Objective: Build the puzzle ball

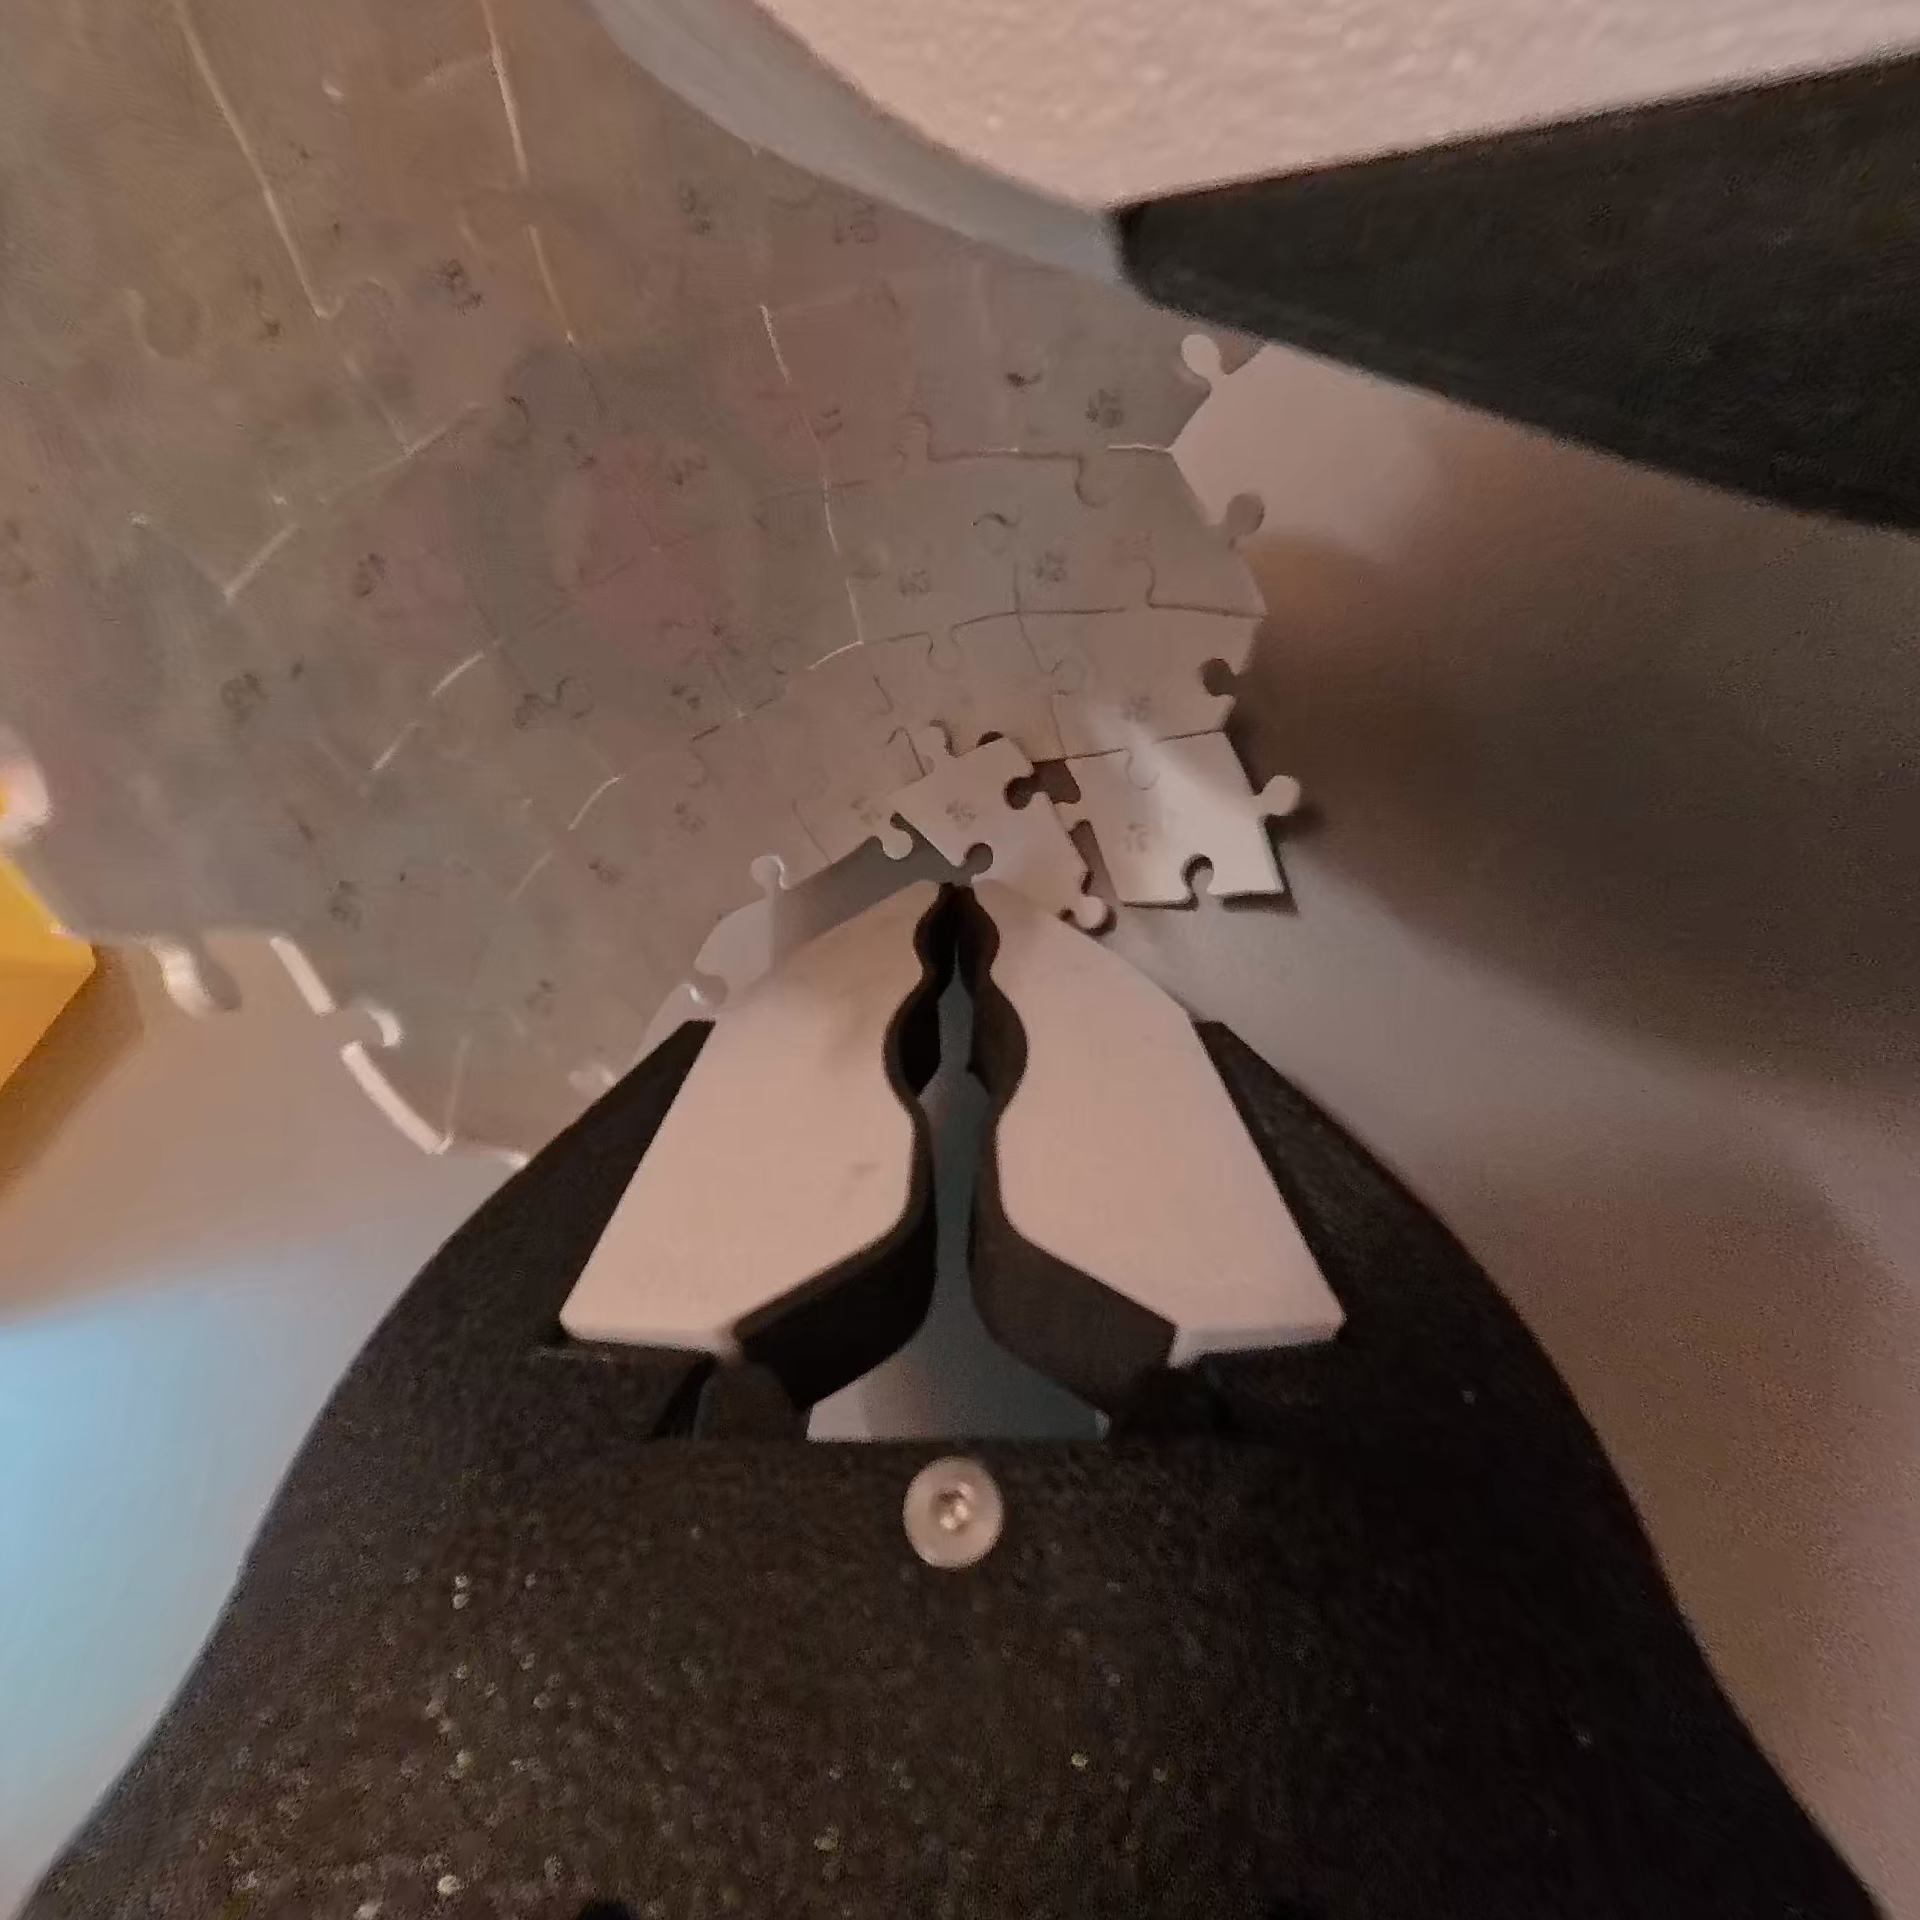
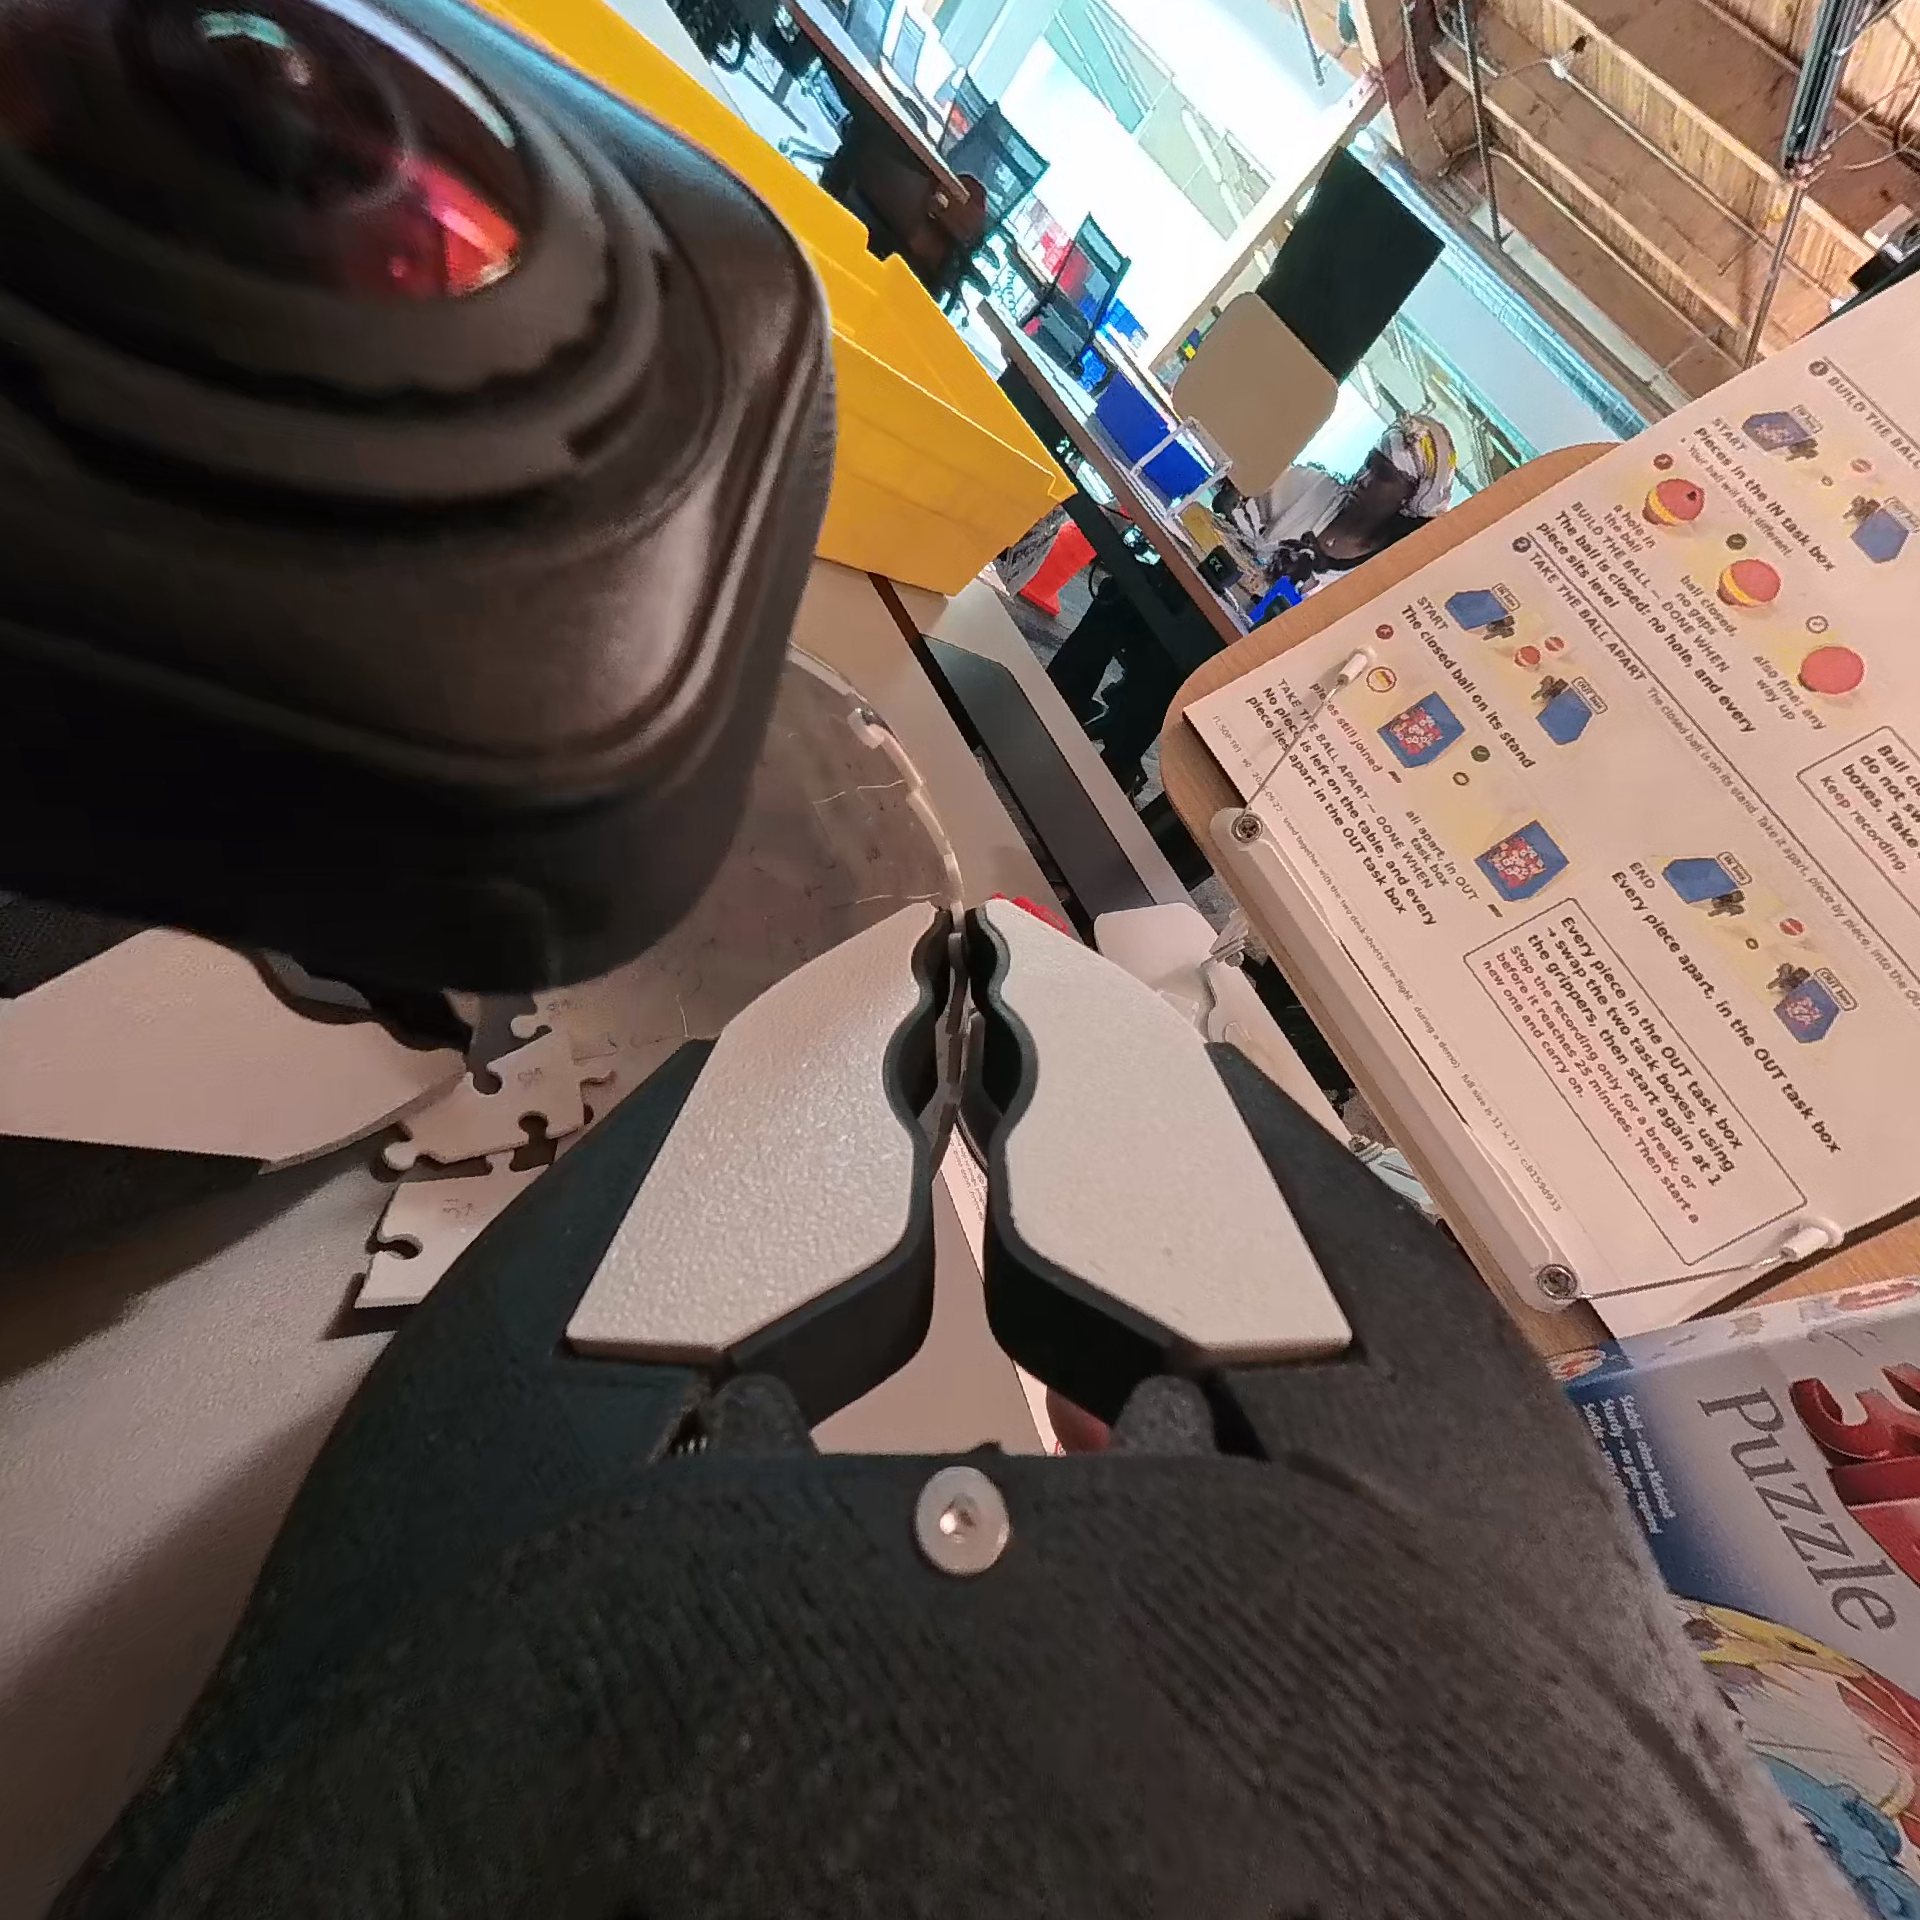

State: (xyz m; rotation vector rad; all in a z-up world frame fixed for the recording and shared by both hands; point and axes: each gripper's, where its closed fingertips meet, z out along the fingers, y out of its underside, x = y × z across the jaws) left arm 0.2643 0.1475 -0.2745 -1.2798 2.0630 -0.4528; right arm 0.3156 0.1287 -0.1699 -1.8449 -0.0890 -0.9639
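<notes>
Left claw (image 1: 954, 902) tips pinched on puzzle ball (image 1: 582, 582) edge

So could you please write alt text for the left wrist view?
The left gripper, shut, pinches a loose puzzle piece against the ragged edge of a curved shell of joined grey puzzle pieces. The shell fills the upper left, blurred; a yellow bin shows at the left edge.

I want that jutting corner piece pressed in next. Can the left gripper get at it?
Probably not yet: the left gripper is shut on a small grey puzzle piece, though the jutting grey corner piece lies unobstructed beside it.
</notes>
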